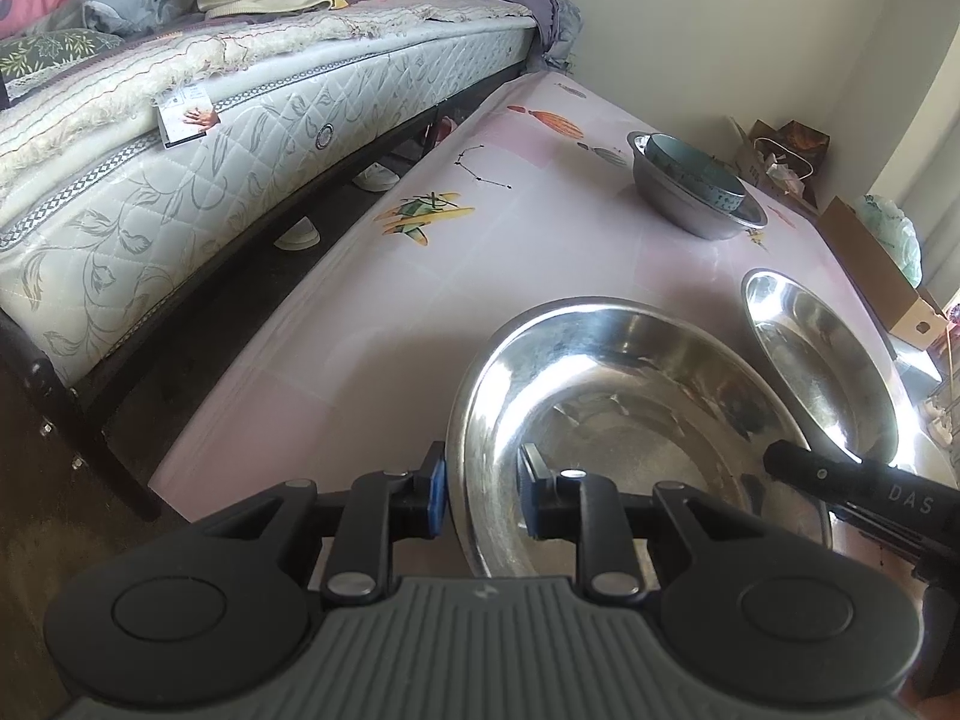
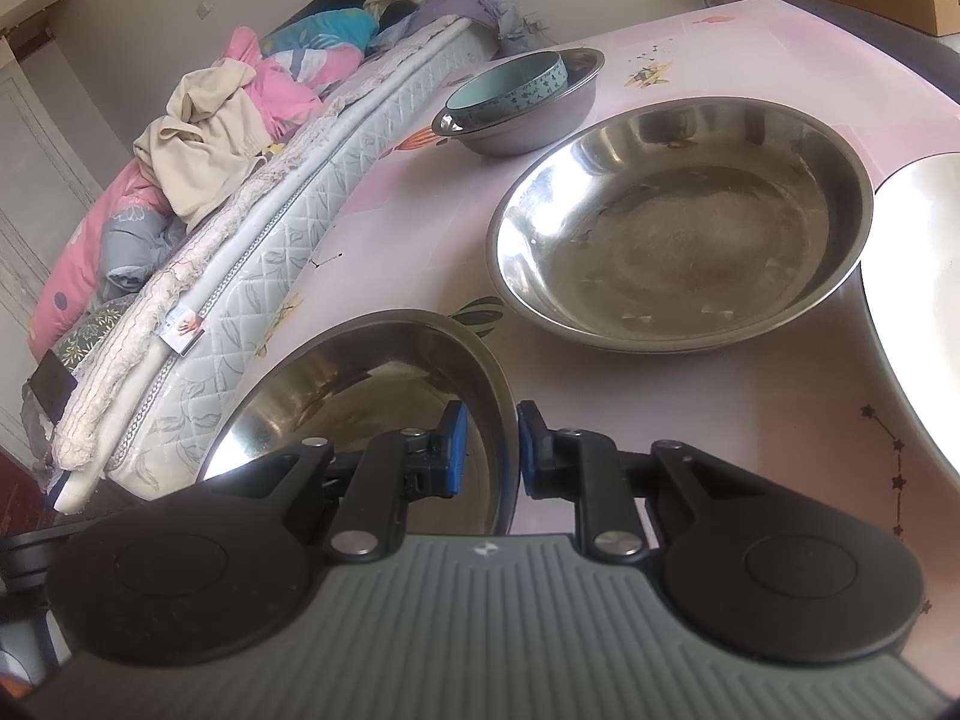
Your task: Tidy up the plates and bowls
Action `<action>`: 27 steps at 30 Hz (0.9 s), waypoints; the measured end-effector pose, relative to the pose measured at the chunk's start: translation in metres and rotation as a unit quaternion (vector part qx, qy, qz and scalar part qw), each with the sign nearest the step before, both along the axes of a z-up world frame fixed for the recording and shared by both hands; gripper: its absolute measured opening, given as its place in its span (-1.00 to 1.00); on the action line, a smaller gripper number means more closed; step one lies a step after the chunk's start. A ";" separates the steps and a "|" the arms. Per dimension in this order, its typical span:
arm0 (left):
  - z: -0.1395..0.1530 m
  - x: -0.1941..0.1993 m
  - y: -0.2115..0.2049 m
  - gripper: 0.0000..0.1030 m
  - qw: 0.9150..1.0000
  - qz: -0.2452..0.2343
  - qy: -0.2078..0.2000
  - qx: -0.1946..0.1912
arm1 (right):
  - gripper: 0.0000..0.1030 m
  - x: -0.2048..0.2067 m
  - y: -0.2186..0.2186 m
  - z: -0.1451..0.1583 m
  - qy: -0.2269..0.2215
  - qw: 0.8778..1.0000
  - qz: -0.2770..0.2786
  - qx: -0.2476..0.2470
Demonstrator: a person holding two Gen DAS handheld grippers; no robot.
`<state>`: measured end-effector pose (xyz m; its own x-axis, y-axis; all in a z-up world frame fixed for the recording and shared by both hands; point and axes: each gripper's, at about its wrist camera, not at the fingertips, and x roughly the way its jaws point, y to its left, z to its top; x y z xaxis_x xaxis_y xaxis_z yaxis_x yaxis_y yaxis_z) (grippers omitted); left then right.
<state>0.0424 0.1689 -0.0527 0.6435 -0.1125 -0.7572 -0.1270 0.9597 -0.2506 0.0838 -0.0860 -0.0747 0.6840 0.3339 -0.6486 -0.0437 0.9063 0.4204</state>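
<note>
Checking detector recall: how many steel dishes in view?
3. Near steel dish, rim clamped by left gripper and right gripper; second steel dish beside it; far steel bowl holding a teal bowl. Pale dish at edge: material unclear.

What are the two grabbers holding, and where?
Both hold the same steel bowl by its rim: the left gripper on one side, the right gripper on the other, fingers astride it.

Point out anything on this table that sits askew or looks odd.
The teal ceramic bowl lies tilted inside the small steel bowl, leaning on its rim rather than nested flat. Both grippers, left gripper and right gripper, clamp one large steel basin by its rim.
</note>
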 end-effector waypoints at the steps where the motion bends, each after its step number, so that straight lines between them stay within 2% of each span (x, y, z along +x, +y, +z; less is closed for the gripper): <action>1: 0.000 0.000 0.000 -0.54 1.000 0.000 0.001 0.000 | -0.65 0.000 0.000 0.000 0.000 1.000 0.000 0.000; 27: 0.000 0.000 -0.008 -0.44 1.000 -0.016 0.010 -0.011 | -0.64 0.001 -0.008 -0.003 -0.002 1.000 -0.014 0.009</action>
<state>0.0421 0.1609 -0.0529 0.6234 -0.1493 -0.7675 -0.1010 0.9580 -0.2684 0.0852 -0.0943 -0.0777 0.6954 0.3264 -0.6402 -0.0198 0.8993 0.4370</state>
